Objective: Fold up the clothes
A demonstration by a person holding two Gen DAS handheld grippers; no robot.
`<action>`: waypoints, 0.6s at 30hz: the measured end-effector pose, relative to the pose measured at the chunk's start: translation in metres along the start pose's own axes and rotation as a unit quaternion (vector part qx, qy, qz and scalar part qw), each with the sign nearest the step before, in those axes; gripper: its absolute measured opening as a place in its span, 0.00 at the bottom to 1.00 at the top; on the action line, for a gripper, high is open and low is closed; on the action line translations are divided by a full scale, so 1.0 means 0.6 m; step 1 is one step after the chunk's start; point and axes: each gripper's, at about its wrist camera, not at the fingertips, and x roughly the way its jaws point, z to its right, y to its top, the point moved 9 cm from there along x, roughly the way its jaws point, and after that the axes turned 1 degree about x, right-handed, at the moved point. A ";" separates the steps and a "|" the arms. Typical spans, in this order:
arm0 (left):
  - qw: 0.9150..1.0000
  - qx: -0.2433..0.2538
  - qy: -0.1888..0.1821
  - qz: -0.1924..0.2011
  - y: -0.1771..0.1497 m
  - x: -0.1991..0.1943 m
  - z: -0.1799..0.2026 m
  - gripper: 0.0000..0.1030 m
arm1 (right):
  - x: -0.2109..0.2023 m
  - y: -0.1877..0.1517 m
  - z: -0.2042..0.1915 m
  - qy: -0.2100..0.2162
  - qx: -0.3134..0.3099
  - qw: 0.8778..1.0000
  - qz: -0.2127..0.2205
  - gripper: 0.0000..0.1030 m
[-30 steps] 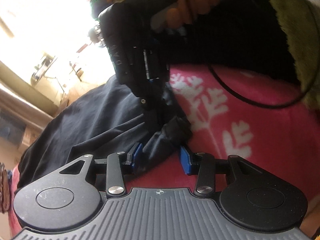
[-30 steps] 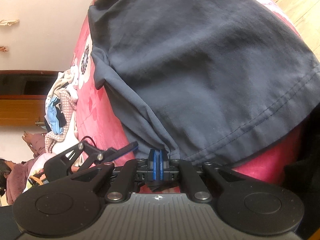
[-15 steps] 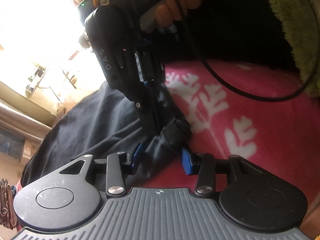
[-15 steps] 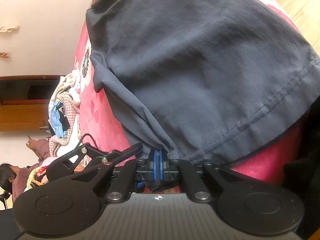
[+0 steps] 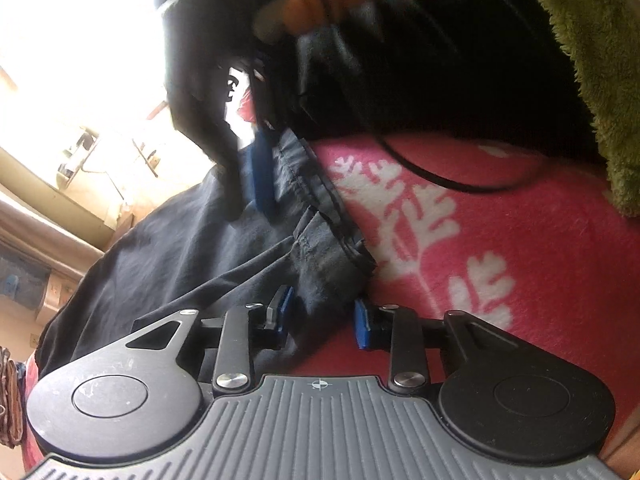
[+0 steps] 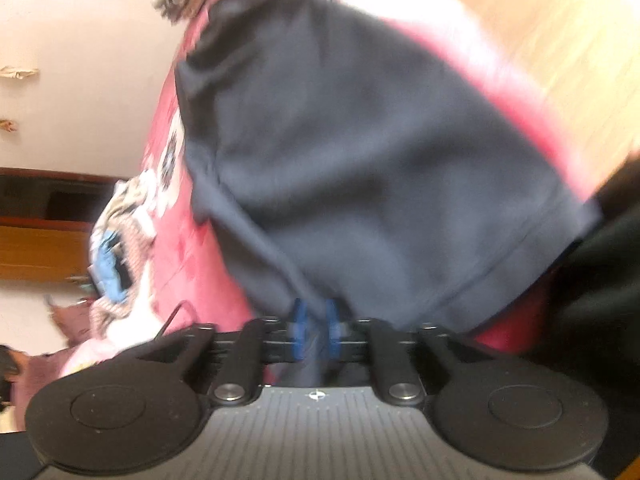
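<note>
Left wrist view: your left gripper (image 5: 323, 316) is closing, a bunched corner of the dark shirt (image 5: 168, 256) between its blue pads, not visibly pinched yet. Shirt lies spread on the pink blanket (image 5: 500, 240). Right gripper (image 6: 315, 330) is opening, hem cloth loose between its jaws. Step: handover of the fold corner. Next, finish the left clamp before you draw the right clear.

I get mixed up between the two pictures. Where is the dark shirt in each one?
Left wrist view: the dark shirt fills the lower left, its bunched edge at the centre.
Right wrist view: the dark shirt fills the middle.
Shared landmark: the pink blanket under it.
</note>
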 end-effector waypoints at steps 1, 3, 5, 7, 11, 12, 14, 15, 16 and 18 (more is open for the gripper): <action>1.000 -0.005 -0.001 0.002 0.000 -0.001 -0.001 0.29 | -0.016 0.014 0.000 -0.014 -0.012 1.000 0.019 0.33; 1.000 -0.017 -0.003 0.005 -0.001 -0.001 -0.003 0.27 | -0.049 0.049 0.007 -0.039 -0.026 0.998 0.049 0.40; 1.000 -0.027 -0.004 0.007 -0.001 0.000 -0.005 0.25 | -0.071 0.076 0.018 -0.069 -0.031 0.995 0.064 0.44; 0.999 -0.032 -0.002 0.009 -0.001 0.000 -0.005 0.25 | -0.078 0.094 0.029 -0.100 -0.038 0.993 0.057 0.46; 0.999 -0.041 0.000 0.010 -0.002 0.005 -0.010 0.25 | -0.059 0.105 0.060 -0.158 -0.058 0.986 0.001 0.50; 0.999 -0.044 -0.001 0.011 -0.002 0.006 -0.012 0.25 | -0.053 0.106 0.066 -0.165 -0.063 0.984 -0.008 0.51; 0.998 -0.053 -0.005 0.014 -0.003 0.005 -0.014 0.25 | -0.040 0.107 0.075 -0.176 -0.071 0.981 -0.026 0.54; 0.998 -0.059 -0.007 0.015 -0.003 0.004 -0.016 0.25 | -0.036 0.106 0.082 -0.176 -0.068 0.981 -0.037 0.54; 0.998 -0.068 -0.009 0.017 -0.004 0.004 -0.017 0.25 | -0.032 0.103 0.089 -0.175 -0.063 0.981 -0.049 0.54; 0.996 -0.089 -0.016 0.020 -0.005 0.003 -0.020 0.25 | -0.022 0.094 0.092 -0.162 -0.053 0.983 -0.071 0.54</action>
